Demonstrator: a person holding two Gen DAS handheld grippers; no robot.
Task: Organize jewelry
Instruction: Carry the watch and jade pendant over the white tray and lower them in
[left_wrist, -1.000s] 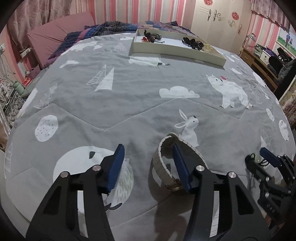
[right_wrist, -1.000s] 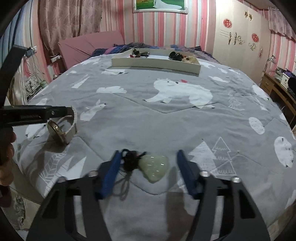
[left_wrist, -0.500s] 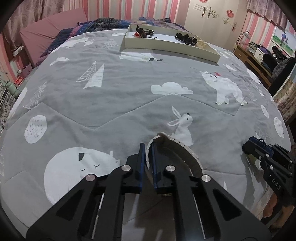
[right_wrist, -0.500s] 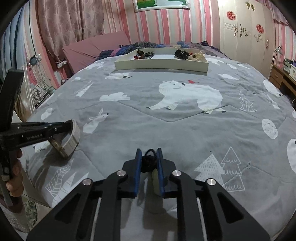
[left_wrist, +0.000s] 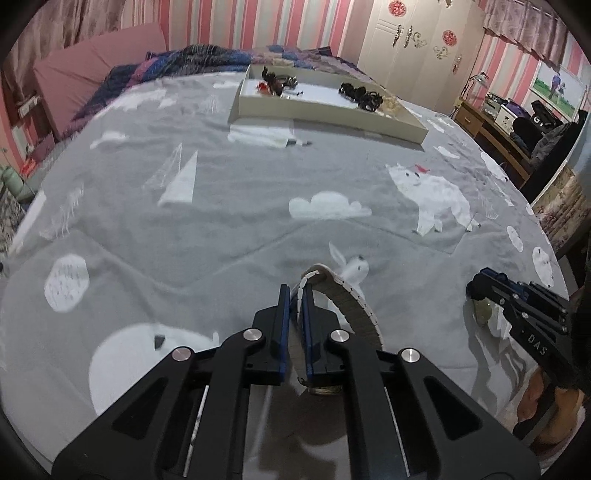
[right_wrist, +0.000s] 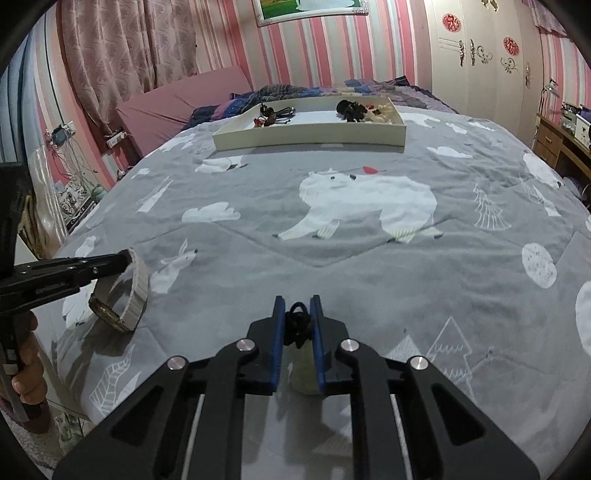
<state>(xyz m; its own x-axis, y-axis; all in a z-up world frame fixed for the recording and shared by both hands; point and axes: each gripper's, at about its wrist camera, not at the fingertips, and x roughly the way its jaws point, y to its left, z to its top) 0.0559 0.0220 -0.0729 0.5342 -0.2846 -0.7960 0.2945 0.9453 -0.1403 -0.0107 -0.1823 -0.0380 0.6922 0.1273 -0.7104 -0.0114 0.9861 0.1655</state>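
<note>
Pinching a watch (left_wrist: 354, 295) by its pale strap, the left gripper (left_wrist: 295, 295) holds it over the grey bedspread (right_wrist: 369, 258); the right gripper (right_wrist: 297, 306), jaws just closed, clamps a jade pendant (right_wrist: 303, 376) by its black knot.

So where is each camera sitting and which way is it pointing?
Left wrist: on the left gripper, looking down its jaws, shut on the watch, across the grey blanket to the tray; the right gripper and a hand show.
Right wrist: on the right gripper, jaws shut on the pendant, same direction; the left gripper and fingers show.
Shared: blanket, tray, watch, pendant, each other's gripper.
</note>
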